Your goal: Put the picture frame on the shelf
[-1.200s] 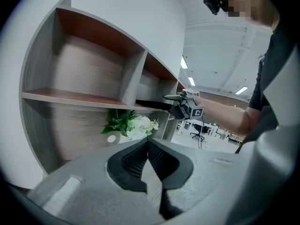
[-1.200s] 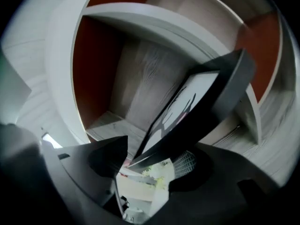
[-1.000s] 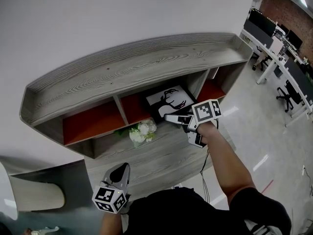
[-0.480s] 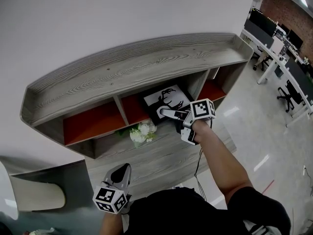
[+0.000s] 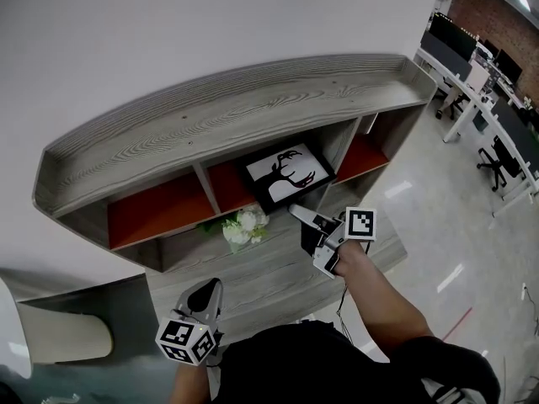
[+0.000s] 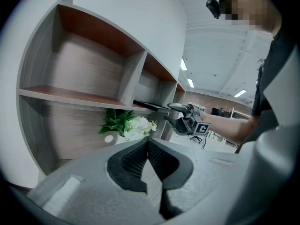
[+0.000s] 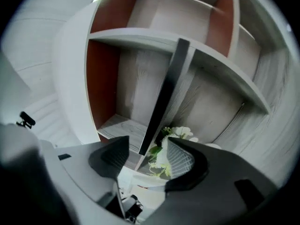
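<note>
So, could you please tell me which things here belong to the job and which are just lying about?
For the job: picture frame, shelf.
Just lying about: white flowers, office desks.

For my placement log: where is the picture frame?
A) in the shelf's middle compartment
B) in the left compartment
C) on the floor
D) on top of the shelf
A: the frame lies flat in the middle compartment of the shelf, between its two dividers, its front edge sticking out.
</note>
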Tool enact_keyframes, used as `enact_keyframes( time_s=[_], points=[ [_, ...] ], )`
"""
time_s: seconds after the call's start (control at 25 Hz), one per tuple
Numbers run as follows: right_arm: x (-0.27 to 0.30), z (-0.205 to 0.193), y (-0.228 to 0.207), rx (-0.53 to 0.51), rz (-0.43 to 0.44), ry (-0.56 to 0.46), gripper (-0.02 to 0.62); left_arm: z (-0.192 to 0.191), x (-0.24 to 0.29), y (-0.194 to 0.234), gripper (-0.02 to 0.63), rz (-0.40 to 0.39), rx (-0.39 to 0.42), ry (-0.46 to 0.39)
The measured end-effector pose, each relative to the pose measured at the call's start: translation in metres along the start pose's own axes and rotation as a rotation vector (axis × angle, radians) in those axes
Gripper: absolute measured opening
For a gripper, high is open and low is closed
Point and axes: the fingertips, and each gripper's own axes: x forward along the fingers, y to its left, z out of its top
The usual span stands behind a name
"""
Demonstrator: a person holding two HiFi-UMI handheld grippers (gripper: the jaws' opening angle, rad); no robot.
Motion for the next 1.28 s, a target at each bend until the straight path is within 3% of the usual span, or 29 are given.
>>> enact_keyframes(
  time_s=[0.12,0.28,0.8,1.04,1.28],
  points=[
    [-0.006,0.003,-0.006,0.201,0.062,-0.128,0.099,0.0,0.003,-0.004,0.009,-0.012,0.005,0.004],
    [-0.002,0.01,-0.007,0.223,0.064,-0.17,0.037,0.0,0.004,-0.011,0.009,-0.025,0.013,0.011],
    [0.015,0.019,-0.011,0.214,0.038,-0.156,0.032,-0.008,-0.016,0.0,0.009,0.024,0.001,0.001],
    [0.014,0.018,-0.01,0.187,0.029,-0.177,0.032,-0.008,-0.015,0.001,0.009,0.006,-0.006,-0.003],
    [-0.001,-0.008,0.003,0.062,0.006,-0.187,0.034,-0.006,-0.015,-0.001,0.009,-0.053,-0.002,-0.002]
  ],
)
